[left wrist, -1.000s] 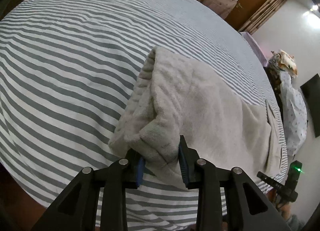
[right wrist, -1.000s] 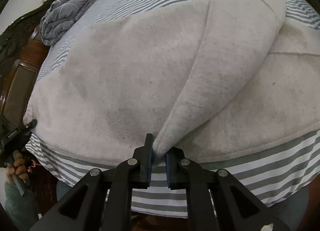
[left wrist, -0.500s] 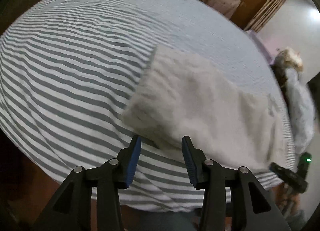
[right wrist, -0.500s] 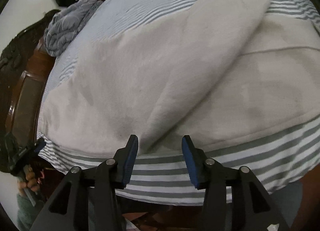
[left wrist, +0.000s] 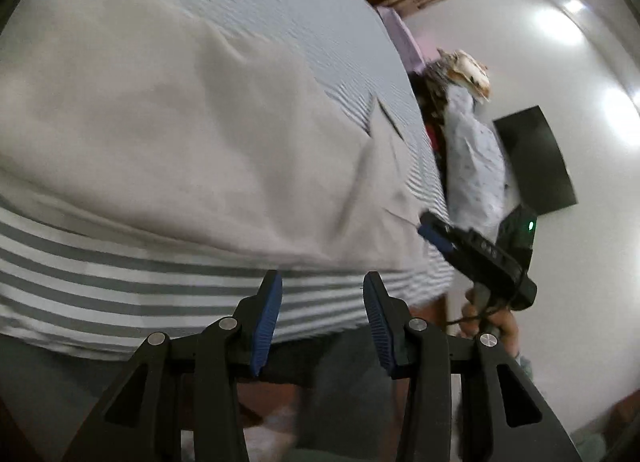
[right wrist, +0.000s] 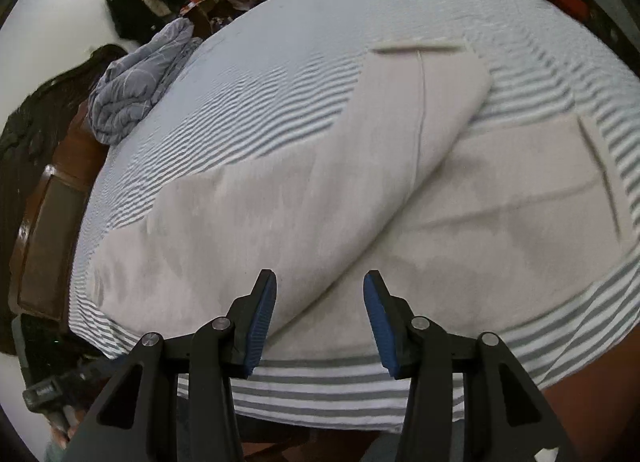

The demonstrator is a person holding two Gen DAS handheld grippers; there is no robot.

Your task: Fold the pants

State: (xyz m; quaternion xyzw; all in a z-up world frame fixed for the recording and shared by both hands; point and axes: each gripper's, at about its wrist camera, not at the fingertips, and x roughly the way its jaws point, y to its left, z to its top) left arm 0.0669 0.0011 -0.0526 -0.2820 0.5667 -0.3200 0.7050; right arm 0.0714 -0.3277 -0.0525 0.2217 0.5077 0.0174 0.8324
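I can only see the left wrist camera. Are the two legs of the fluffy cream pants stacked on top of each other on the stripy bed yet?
Observer: No. In the right wrist view the cream fleece pants have one leg angling away from the other.
Operator: Is the right gripper holding them?
Observer: No. The right gripper has just been opening, and its pads are clear of the cloth.
Operator: Anything else on the bed?
Observer: A crumpled blue-grey blanket at the far left corner.
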